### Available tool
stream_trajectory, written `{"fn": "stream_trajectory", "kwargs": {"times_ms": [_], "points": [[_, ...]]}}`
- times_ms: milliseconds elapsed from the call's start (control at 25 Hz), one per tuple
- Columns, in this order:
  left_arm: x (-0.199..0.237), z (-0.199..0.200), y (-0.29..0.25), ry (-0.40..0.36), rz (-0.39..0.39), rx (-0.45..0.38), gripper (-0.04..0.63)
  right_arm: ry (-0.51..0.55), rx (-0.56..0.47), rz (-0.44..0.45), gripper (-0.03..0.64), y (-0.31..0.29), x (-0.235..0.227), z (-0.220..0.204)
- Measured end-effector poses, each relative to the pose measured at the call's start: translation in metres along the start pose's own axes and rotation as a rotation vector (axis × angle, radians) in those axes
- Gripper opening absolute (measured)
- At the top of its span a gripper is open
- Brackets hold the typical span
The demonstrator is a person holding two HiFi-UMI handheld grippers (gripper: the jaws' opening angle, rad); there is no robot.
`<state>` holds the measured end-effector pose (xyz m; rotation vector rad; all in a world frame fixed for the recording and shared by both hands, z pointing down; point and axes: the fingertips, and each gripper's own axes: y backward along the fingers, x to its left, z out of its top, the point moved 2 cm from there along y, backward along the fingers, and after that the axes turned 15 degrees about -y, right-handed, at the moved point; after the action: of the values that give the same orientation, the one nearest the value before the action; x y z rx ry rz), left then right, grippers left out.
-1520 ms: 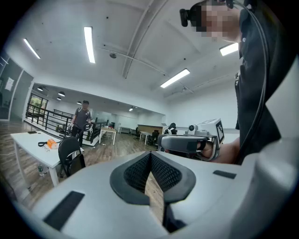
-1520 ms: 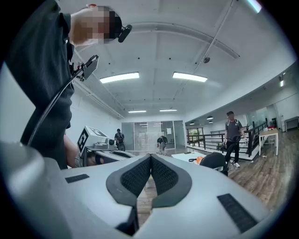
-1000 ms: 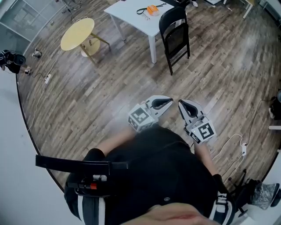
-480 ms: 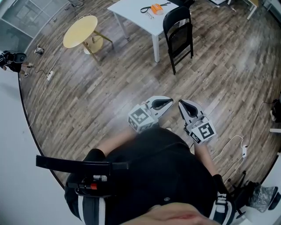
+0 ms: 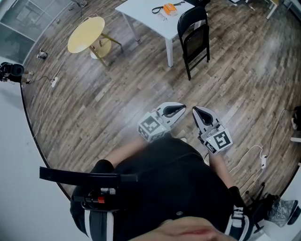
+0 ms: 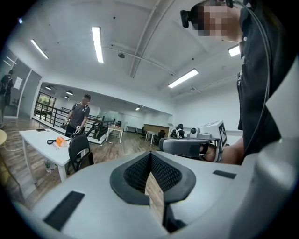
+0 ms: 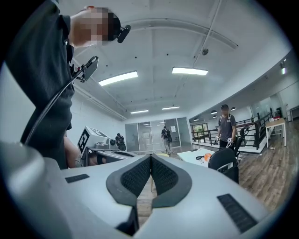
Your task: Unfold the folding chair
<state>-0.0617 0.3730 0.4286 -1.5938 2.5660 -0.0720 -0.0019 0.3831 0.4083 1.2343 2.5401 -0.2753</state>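
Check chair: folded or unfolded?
Folded: chair stands upright beside the table, seat panel flat under the backrest, not spread.

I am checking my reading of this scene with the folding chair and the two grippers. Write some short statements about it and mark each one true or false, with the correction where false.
1. The left gripper and the right gripper are both shut and hold nothing. True.
2. The black folding chair lies flat on the floor. False: it stands upright beside the white table.
3. One gripper touches the chair. False: both are well apart from it, with bare floor between.
4. An orange object lies on the white table. True.
5. The round table is yellow. True.
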Motion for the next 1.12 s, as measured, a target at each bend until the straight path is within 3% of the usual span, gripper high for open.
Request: {"fn": "stream_trajectory", "kwargs": {"times_ms": [360,680,1120], "points": [[0.074,-0.001,-0.007,0.008,-0.015,-0.041,0.005,-0.032,-0.026,0.028,0.008,-0.060,-0.030,0.016],[0.147,-0.007,-0.005,-0.034,-0.054,-0.050,0.005,-0.003,-0.018,-0.006,0.008,-0.131,-0.053,0.029],[0.228,-0.021,0.011,-0.033,-0.077,-0.051,0.005,0.027,-0.033,-0.059,0.008,-0.213,-0.073,0.039]]}}
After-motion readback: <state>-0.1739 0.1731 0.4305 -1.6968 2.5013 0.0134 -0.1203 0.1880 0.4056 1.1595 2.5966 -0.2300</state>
